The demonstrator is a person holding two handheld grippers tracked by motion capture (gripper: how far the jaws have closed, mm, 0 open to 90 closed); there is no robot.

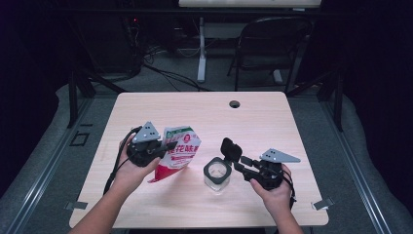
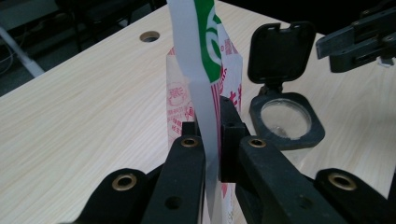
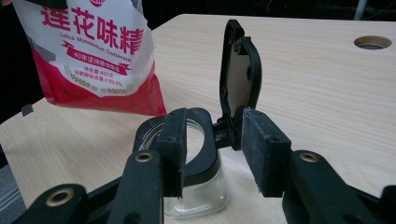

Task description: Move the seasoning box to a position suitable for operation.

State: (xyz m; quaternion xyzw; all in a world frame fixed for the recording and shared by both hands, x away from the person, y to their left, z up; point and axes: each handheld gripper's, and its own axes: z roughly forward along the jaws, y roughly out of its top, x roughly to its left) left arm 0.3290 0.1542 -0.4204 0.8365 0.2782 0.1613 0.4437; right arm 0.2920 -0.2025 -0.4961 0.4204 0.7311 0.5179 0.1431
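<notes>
The top edge of the seasoning bag (image 2: 205, 70) is clamped between the shut jaws of the left gripper (image 1: 168, 146), left of the clear jar (image 1: 217, 174). The jar's hinge is straddled by the parted jaws of the right gripper (image 1: 239, 163), beside the raised black lid (image 1: 231, 147). Opening is judged complete; pouring remains.

Black two-jaw left gripper (image 1: 171, 145), right gripper (image 1: 237, 163) — grey triangular top plates, brass-ringed screws, black cables.

Left gripper (image 1: 163, 146) raised, jaws clamped together, right gripper (image 1: 237, 163) low, jaws parted, forearms angled inward
</notes>
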